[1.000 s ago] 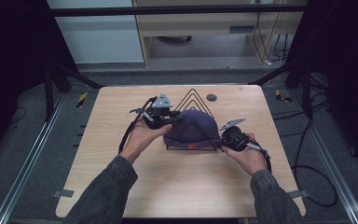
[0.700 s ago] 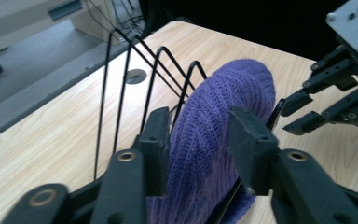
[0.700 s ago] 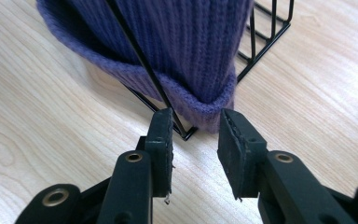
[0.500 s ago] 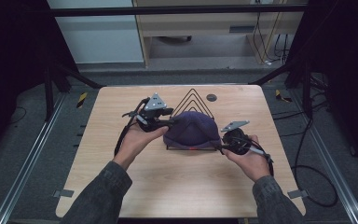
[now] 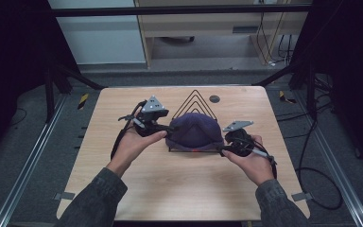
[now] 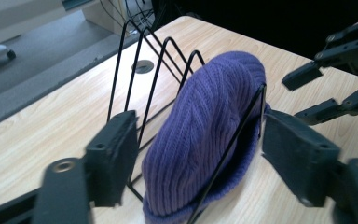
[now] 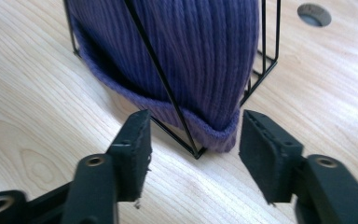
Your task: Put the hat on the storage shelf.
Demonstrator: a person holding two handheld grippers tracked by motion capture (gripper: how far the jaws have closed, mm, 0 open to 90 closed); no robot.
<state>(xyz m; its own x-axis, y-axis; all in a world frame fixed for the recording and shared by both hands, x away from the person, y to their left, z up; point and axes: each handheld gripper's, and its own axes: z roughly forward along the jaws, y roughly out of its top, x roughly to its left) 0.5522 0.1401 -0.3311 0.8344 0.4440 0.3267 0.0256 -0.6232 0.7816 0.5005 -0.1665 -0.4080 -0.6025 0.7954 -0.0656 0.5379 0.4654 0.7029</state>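
Observation:
A purple knitted beanie (image 5: 193, 132) sits wedged in a black wire rack (image 5: 196, 101) of triangular dividers at the middle of the wooden table (image 5: 179, 184). My left gripper (image 5: 169, 127) is at the beanie's left end, open, its jaws either side of the beanie (image 6: 205, 135) and a rack wire (image 6: 233, 140) without touching. At the right end my right gripper (image 5: 221, 150) stands open, just short of the beanie's folded brim (image 7: 200, 126) and the rack's lower corner (image 7: 196, 151). The right gripper's jaws (image 6: 326, 88) also appear in the left gripper view.
A round grey grommet hole (image 5: 214, 99) lies in the table behind the rack. Bare wood stretches in front of the rack toward the near edge. Cables (image 5: 312, 179) trail over the floor to the right of the table.
Both hands have drawn slightly outward from the beanie, the right one backing toward the near right. The beanie and rack have stayed put.

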